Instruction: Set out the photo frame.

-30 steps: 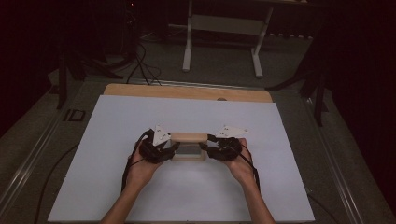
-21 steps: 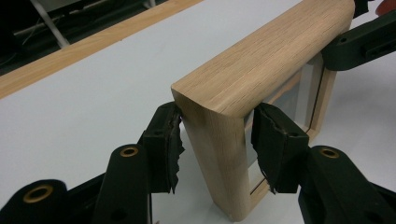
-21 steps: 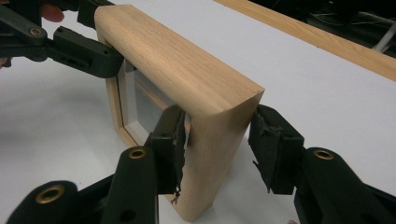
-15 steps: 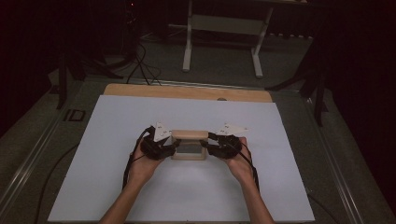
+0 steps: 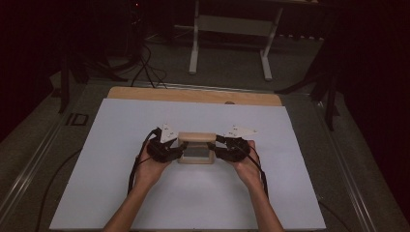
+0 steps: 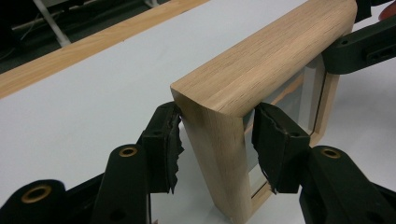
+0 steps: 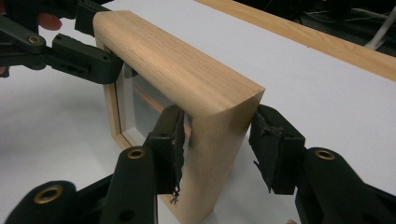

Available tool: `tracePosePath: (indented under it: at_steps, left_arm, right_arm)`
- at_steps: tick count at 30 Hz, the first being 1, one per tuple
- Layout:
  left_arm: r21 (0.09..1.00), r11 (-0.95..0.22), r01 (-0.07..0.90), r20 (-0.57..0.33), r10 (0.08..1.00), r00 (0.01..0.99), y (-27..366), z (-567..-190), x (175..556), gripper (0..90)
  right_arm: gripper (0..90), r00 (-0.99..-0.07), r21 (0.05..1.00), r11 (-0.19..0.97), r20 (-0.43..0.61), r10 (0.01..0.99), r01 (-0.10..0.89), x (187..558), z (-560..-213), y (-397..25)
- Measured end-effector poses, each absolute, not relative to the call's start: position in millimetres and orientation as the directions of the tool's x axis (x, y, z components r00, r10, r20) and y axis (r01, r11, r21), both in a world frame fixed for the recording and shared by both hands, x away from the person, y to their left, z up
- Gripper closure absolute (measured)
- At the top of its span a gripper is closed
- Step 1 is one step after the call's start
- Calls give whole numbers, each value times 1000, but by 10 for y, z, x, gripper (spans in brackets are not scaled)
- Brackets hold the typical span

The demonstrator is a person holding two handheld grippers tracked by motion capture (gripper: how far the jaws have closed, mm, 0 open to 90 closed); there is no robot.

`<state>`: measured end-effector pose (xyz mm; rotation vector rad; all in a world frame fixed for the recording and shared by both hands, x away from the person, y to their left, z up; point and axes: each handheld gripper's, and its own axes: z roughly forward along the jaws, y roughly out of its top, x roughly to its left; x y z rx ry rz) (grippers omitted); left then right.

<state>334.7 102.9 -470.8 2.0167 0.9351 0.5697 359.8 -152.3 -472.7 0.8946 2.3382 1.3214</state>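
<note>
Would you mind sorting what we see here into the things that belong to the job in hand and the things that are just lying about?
In the job:
- wooden frame, gripped at both ends
- left gripper, jaws on the frame's left side
- right gripper, jaws on its right side

Just lying about:
- white table mat
- wooden table edge
- metal stand on the floor beyond
- floor cables
</note>
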Motion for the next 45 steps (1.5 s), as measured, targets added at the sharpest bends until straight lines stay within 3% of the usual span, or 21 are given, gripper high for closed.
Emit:
tracePosePath:
  at_steps: [45]
  left_arm:
    - [823,-353,444,34,812,583,972,-4706,3561,501]
  right_arm:
    - [536,-720,842,358,51,693,404,3800,-4716,-1476]
